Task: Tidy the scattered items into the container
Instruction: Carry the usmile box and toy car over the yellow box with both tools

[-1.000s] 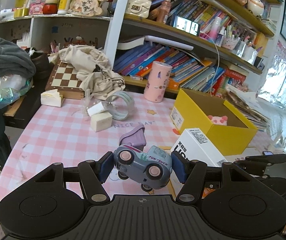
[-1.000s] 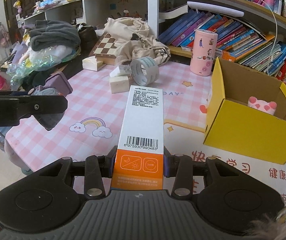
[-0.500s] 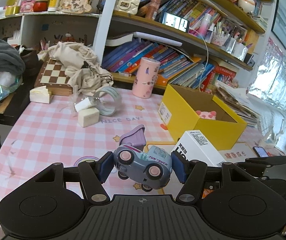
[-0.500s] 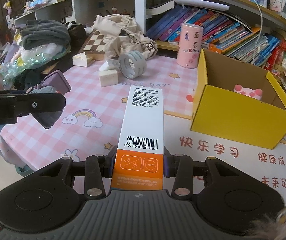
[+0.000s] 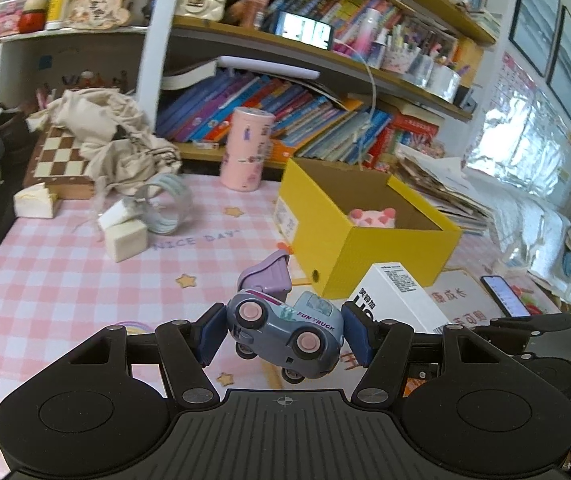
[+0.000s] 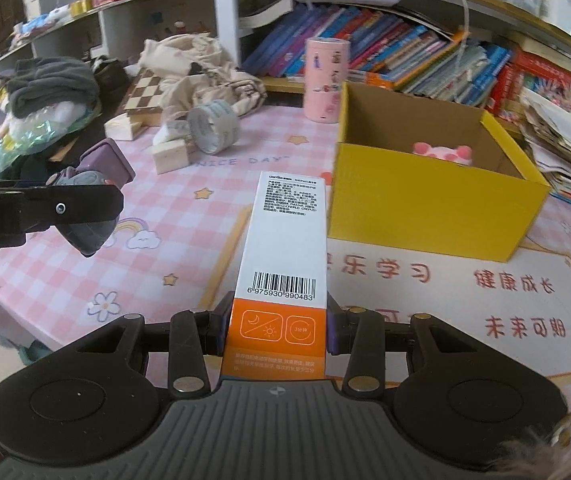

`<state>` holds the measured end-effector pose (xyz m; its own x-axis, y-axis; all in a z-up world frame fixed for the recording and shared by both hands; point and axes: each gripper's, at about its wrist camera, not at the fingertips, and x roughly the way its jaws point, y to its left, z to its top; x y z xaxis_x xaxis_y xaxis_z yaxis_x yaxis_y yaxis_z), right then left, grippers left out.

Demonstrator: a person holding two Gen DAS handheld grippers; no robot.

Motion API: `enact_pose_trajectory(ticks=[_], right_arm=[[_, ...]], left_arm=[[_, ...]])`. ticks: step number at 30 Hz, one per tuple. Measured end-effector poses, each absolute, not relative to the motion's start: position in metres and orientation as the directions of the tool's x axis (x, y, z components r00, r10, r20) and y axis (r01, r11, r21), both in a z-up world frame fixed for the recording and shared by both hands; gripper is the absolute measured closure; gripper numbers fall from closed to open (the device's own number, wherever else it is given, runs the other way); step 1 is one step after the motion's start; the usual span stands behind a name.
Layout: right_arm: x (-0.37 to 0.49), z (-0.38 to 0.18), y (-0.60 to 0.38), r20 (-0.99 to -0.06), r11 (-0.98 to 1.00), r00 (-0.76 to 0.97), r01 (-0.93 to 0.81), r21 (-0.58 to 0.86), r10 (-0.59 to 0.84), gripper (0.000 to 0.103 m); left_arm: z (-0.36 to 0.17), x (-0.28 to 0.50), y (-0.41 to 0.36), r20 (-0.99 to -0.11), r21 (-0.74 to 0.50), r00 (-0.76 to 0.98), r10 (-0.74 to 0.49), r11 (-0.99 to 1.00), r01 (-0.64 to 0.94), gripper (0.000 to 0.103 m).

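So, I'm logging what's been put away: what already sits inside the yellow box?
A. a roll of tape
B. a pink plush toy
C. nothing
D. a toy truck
B: a pink plush toy peeks above the wall of the yellow box; the toy truck is in the left gripper, and the roll of tape lies on the table.

Above the pink checked tablecloth (image 5: 45,280), the left gripper (image 5: 284,334) pinches a toy truck (image 5: 285,332) between its 2 blue pads, while the right gripper (image 6: 277,330), beside it, clamps an orange-and-white carton (image 6: 281,260), both angled downward.
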<state>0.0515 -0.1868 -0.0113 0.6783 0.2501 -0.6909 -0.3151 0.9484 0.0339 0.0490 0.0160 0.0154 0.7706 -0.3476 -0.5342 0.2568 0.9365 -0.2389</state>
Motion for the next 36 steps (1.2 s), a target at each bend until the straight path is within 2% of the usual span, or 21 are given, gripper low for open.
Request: enact_pose_trajectory(ticks=[27,36], right_arm=[[0.069,-0.004,-0.304,-0.667,0.992,0.735,-0.083,0.09,0.122,0.064],[0.091,0.01,-0.33,-0.609,0.99,0.782,-0.089,0.106,0.136,0.066]], left_arm=[[0.026,0.1,-0.094,-0.534,-0.224,0.691,-0.488,0.869,0.441,0.041],[0.041,0.122,-0.123,-0.501,-0.208,0.706,-0.502,0.861,0.464,0.041]])
